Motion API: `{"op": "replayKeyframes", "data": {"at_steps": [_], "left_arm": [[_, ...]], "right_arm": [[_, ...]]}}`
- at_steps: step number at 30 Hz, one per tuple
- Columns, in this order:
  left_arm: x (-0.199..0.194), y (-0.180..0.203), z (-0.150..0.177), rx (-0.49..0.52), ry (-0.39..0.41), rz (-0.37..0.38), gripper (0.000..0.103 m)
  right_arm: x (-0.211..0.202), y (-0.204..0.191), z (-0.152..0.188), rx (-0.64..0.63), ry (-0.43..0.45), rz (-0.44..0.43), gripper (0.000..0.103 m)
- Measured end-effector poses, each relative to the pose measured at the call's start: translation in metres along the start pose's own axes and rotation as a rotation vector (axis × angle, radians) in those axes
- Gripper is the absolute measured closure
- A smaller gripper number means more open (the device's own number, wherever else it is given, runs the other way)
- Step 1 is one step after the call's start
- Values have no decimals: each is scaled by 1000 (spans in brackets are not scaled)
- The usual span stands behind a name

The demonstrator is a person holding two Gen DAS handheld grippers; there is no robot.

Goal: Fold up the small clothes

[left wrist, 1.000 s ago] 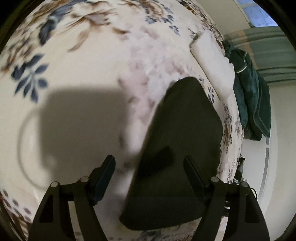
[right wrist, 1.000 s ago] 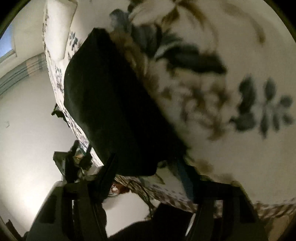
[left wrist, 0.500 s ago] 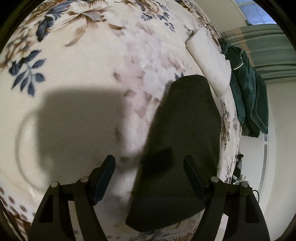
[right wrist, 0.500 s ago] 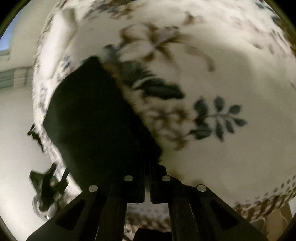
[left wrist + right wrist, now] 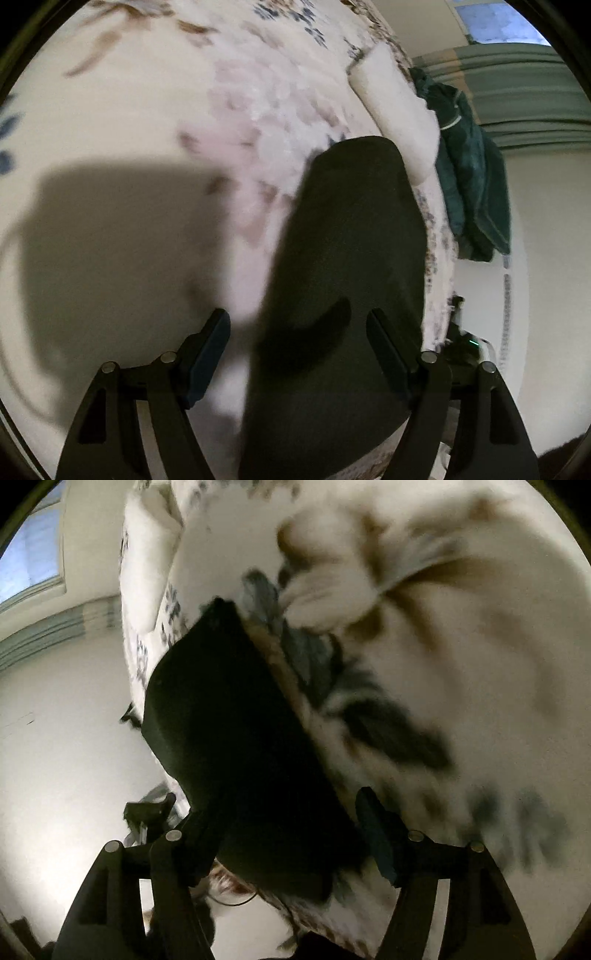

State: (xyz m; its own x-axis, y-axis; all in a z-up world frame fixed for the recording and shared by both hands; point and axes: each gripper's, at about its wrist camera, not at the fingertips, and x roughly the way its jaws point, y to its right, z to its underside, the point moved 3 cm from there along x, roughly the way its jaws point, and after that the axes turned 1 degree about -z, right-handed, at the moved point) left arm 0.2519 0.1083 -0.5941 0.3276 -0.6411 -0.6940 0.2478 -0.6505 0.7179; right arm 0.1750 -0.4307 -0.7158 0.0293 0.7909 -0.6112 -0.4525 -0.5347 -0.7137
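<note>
A small black garment [image 5: 347,295] lies folded flat on the floral bedspread [image 5: 147,122], near the bed's edge. My left gripper [image 5: 297,345] is open and hovers just above the garment's near left part, holding nothing. In the right wrist view the same black garment [image 5: 236,746] lies along the bed's edge. My right gripper [image 5: 291,829] is open, its fingers straddling the garment's near end. The view is blurred.
A white pillow [image 5: 399,107] lies beyond the garment. A dark green garment [image 5: 469,177] hangs past the bed's edge by a curtain [image 5: 517,70]. The bedspread [image 5: 461,646] fills the right of the right wrist view; floor and dark equipment [image 5: 147,812] lie left.
My right gripper was shut at the garment's corner half a second ago and is open now. My left gripper stayed open and came slightly closer to the garment.
</note>
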Motion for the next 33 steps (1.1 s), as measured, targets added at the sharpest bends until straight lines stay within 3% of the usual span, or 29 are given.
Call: {"op": "replayKeyframes", "data": {"at_steps": [3,8,14,15,16,17,19,22,26,33], "left_arm": [[12,3,-9,6,-16,63,23],[31,16,-21,33,-47,137,20],[47,34,-30,81,-69,155,17],[45,35,-30,82,-58,163,17],[43,36,-30,82,-48,173,20],[40,36,-29,83,-36,185,41],[33,35,-31,90,-30,160,79],[30,45,-34,126,-44,110,80],[26,59,-47,119,-58,105,80],[26,111,-113,176,-37,99,80]], "right_arm": [[32,-2,-18,-34,-89,-77,24],[60,-33,-25,-111,-192,-205,24],[103,-66,-30,-164,-259,-232,24],[104,-71,-29,-177,-249,-227,30],[105,-74,-28,-183,-239,-223,39],[104,-75,-27,-186,-224,-214,51],[99,-78,-25,-180,-196,-217,59],[90,-85,-18,-197,-166,-210,66],[81,-103,-18,-195,-145,-207,71],[42,-166,-52,-236,-68,-233,72]]}}
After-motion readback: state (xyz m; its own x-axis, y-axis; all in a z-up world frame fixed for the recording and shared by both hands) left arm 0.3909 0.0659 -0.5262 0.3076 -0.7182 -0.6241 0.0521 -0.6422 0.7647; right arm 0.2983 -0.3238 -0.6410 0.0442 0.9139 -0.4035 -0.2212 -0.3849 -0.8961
